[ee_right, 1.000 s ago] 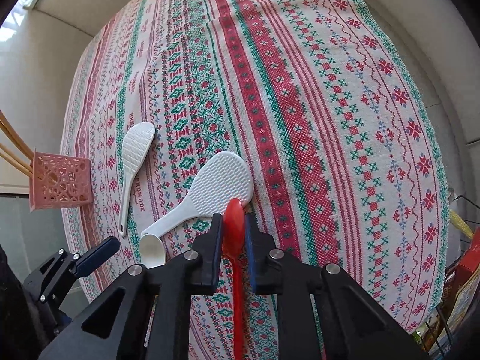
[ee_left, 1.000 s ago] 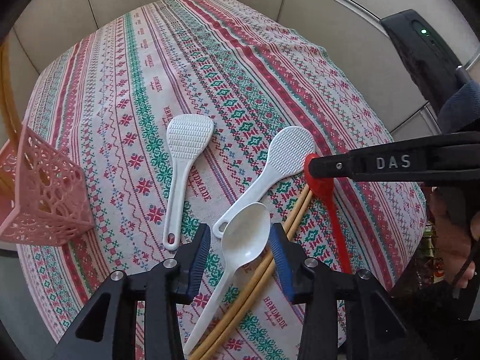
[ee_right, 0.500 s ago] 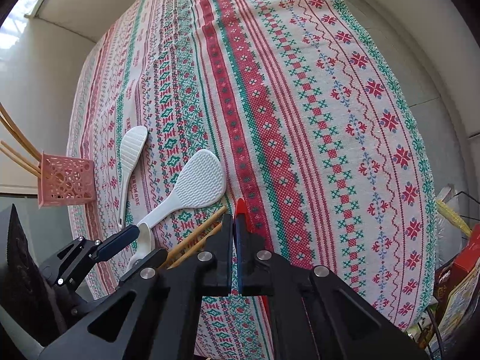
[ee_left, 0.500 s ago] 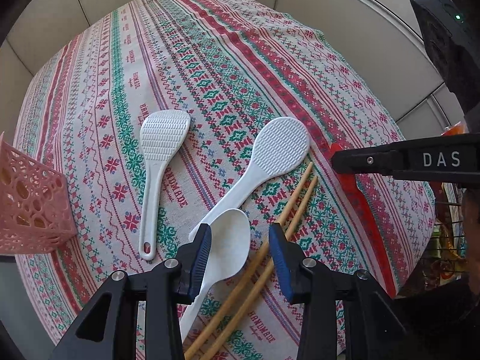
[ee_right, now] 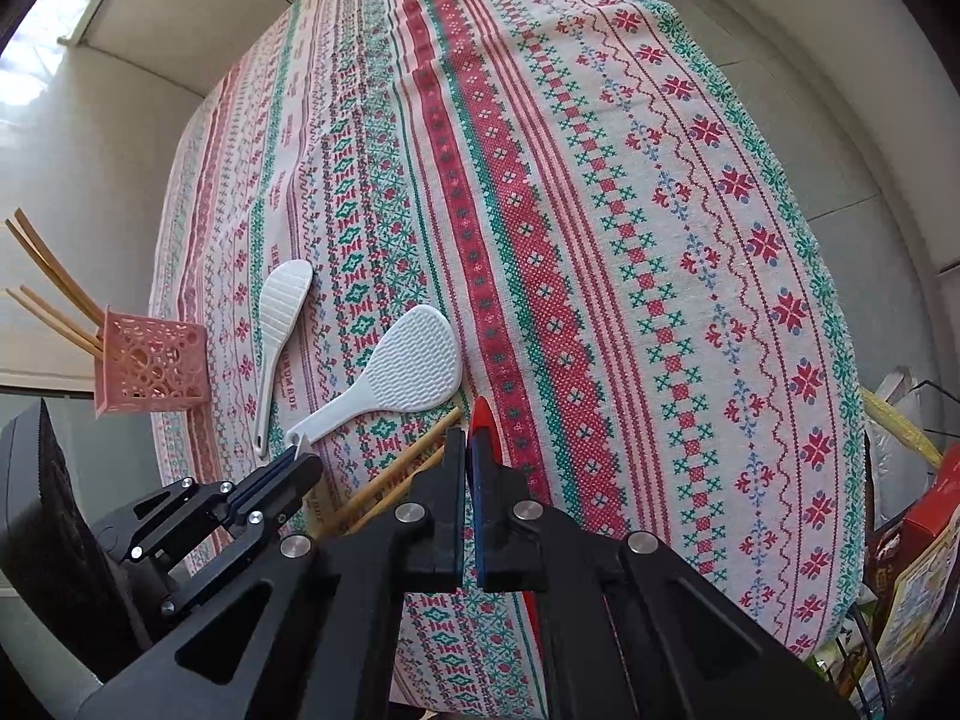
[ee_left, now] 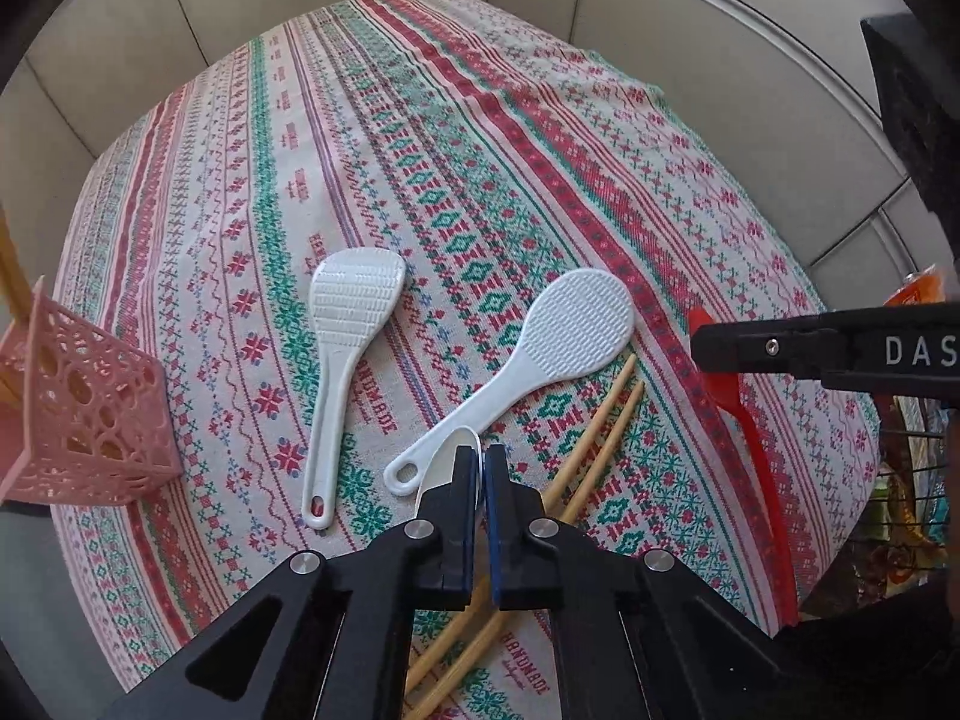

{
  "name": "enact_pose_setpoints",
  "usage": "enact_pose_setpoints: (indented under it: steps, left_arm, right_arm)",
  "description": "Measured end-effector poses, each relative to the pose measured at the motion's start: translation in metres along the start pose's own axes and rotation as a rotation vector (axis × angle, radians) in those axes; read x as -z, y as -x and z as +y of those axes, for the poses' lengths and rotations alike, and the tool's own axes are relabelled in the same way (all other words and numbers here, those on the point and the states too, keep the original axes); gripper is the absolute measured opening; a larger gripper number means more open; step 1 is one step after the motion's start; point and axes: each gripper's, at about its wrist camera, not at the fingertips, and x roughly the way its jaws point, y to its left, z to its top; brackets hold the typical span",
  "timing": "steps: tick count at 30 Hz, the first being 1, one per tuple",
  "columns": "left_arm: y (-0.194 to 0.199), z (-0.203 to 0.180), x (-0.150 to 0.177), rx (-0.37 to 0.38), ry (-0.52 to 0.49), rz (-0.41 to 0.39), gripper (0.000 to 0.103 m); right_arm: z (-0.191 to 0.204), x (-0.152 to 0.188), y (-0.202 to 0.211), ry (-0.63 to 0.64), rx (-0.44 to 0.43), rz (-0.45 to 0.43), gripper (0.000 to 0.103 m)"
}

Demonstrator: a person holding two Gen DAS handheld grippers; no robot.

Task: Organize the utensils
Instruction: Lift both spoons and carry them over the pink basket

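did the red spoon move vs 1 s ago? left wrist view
Yes. The red spoon, clamped in the right gripper, has shifted right, away from the round rice paddle whose head it sat against; now it lies past the chopsticks.

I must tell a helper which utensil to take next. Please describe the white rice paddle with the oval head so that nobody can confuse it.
Start at the pink basket at the edge of the patterned tablecloth. Two white paddles lie beside it; take the farther one, the oval-headed rice paddle, lying slanted next to the chopsticks. Its head is rounded and dotted, whereas the squarish paddle is ridged.
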Motion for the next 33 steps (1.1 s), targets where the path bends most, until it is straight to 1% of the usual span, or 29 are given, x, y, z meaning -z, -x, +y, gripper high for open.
enact_pose_setpoints:
  steps: [5,9,12,16,19,21,24,28,29,32,33]
  left_arm:
    - [0.049,0.031,0.003,0.033,0.108,-0.145,0.003]
    - [0.091,0.058,0.01,0.059,0.184,-0.282,0.003]
    - [0.128,0.082,0.023,0.086,0.24,-0.394,0.003]
    - [0.172,0.115,0.04,0.129,0.323,-0.573,0.003]
    - [0.194,0.142,0.051,0.169,0.392,-0.693,0.003]
    - [0.199,0.16,0.055,0.221,0.437,-0.756,0.003]
    - [0.196,0.184,0.056,0.297,0.495,-0.832,0.003]
    - [0.19,0.207,0.056,0.371,0.532,-0.936,0.002]
    - [0.189,0.211,0.056,0.378,0.533,-0.953,0.002]
    - [0.183,0.22,0.057,0.36,0.528,-0.989,0.003]
    - [0.18,0.224,0.056,0.364,0.529,-0.997,0.003]
  right_arm:
    - [0.014,0.004,0.025,0.035,-0.061,-0.072,0.001]
    - [0.032,0.01,0.047,0.08,-0.118,-0.16,0.001]
    - [0.057,0.015,0.062,0.131,-0.161,-0.241,0.001]
    - [0.093,0.02,0.079,0.203,-0.234,-0.349,0.001]
    - [0.119,0.022,0.089,0.251,-0.28,-0.428,0.001]
    - [0.132,0.024,0.094,0.267,-0.319,-0.467,0.001]
    - [0.149,0.025,0.097,0.29,-0.355,-0.511,0.001]
    - [0.165,0.023,0.098,0.307,-0.402,-0.548,0.001]
    - [0.168,0.023,0.098,0.309,-0.412,-0.557,0.001]
    - [0.173,0.02,0.099,0.307,-0.442,-0.588,0.001]
    - [0.175,0.019,0.099,0.303,-0.453,-0.596,0.001]
